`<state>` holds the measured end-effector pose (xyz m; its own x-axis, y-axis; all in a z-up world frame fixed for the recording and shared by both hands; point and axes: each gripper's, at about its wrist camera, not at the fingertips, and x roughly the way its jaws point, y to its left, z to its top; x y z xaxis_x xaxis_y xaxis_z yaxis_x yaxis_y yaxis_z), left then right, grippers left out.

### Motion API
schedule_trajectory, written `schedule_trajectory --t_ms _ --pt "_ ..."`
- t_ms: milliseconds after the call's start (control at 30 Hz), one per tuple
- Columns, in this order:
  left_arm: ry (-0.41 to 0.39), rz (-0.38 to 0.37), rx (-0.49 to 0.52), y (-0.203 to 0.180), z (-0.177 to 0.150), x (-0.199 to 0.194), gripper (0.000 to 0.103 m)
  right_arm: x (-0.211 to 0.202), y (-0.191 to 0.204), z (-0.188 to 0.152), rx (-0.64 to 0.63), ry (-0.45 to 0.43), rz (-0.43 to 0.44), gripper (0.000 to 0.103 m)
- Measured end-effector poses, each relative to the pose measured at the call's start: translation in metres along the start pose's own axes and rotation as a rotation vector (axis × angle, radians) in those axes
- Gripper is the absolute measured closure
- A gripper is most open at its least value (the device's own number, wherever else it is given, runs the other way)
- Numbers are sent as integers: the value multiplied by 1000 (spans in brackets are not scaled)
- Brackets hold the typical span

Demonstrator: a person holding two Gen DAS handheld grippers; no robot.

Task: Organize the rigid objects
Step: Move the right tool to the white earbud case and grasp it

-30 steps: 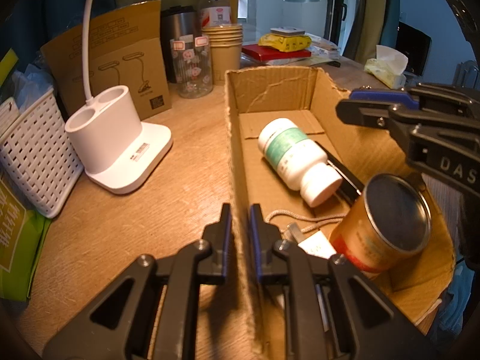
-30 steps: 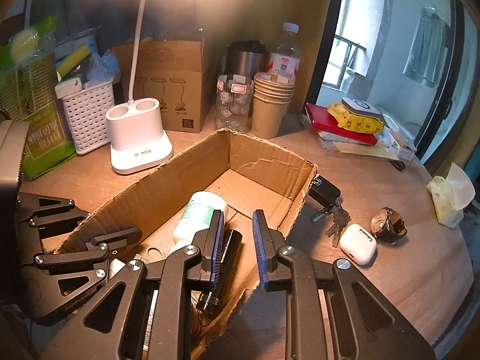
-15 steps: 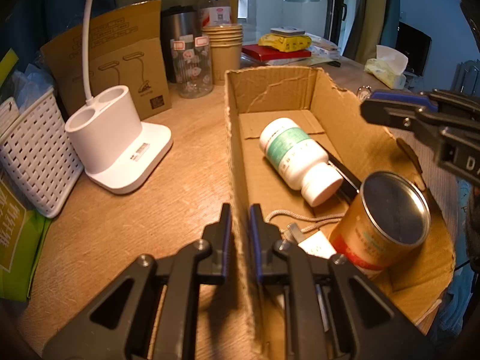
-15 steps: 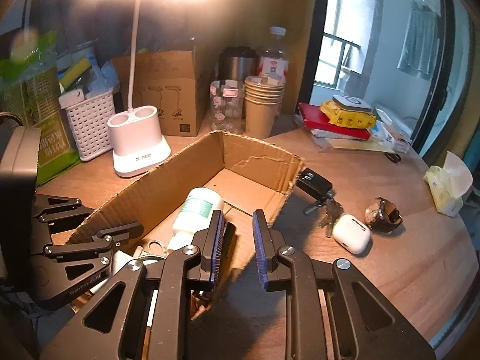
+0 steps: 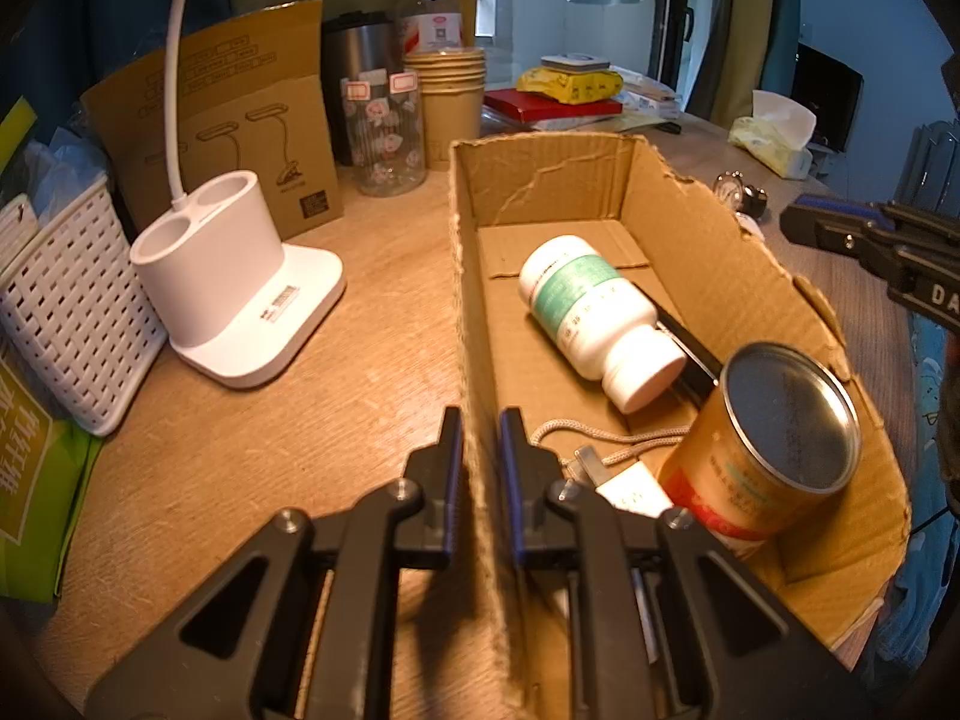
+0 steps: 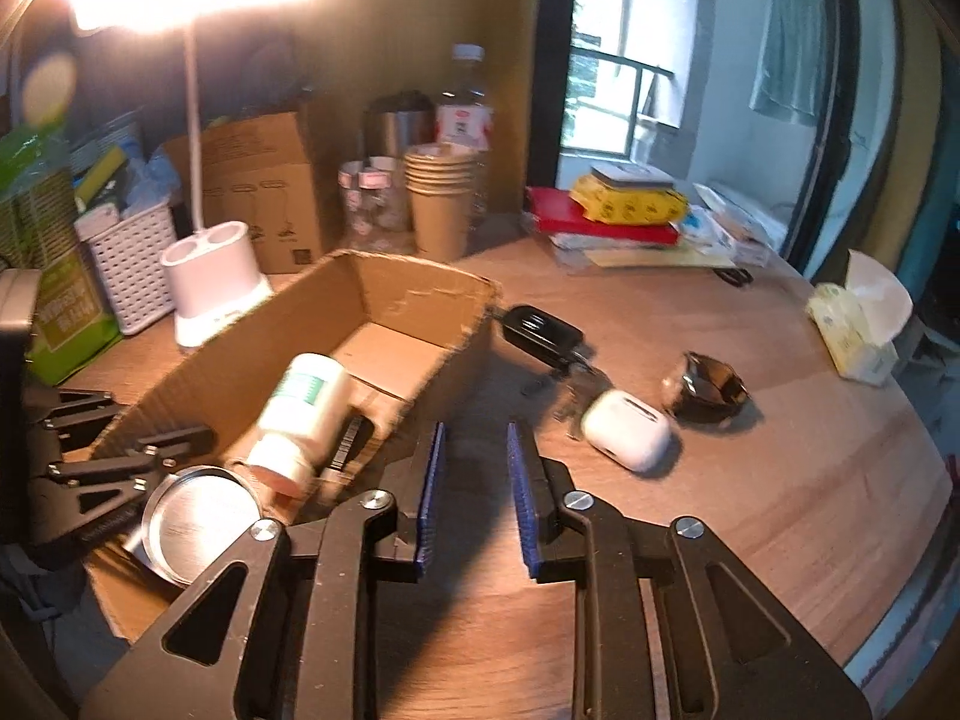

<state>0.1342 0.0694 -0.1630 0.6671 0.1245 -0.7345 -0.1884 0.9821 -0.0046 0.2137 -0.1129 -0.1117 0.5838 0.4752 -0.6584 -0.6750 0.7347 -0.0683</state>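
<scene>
left gripper (image 5: 480,438) pinches cardboard box (image 5: 543,180) wall; right gripper (image 6: 471,462), jaws just parting, empty, heads for earbud case (image 6: 627,438) mid-desk right of box; next needs wider opening.

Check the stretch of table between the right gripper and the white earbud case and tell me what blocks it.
Nothing visible does. The right gripper, its jaws just opened and empty, faces bare table up to the earbud case; the keys and watch lie beyond.

White bottle (image 5: 591,312) with green label; brown cardboard box (image 5: 708,252); possibly gold tin (image 5: 762,456).
</scene>
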Motion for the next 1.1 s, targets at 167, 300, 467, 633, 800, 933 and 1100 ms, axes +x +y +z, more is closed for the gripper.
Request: schedule_trajectory --t_ms 167,300,467,633,800,933,1100 --pt "0 0 0 0 0 0 89 5 -22 -5 33 12 -44 69" --pt "0 0 0 0 0 0 89 9 -41 -8 64 23 -75 61" --pt "0 0 0 0 0 0 89 21 -55 -10 91 44 -102 50" --pt "0 0 0 0 0 0 89 36 -68 -9 130 57 -97 44" --pt "0 0 0 1 0 0 89 52 -73 -7 154 81 -88 39" --pt "0 0 0 0 0 0 89 60 -74 -5 160 79 -106 35" --pt "0 0 0 1 0 0 89 71 -77 1 184 83 -127 33"
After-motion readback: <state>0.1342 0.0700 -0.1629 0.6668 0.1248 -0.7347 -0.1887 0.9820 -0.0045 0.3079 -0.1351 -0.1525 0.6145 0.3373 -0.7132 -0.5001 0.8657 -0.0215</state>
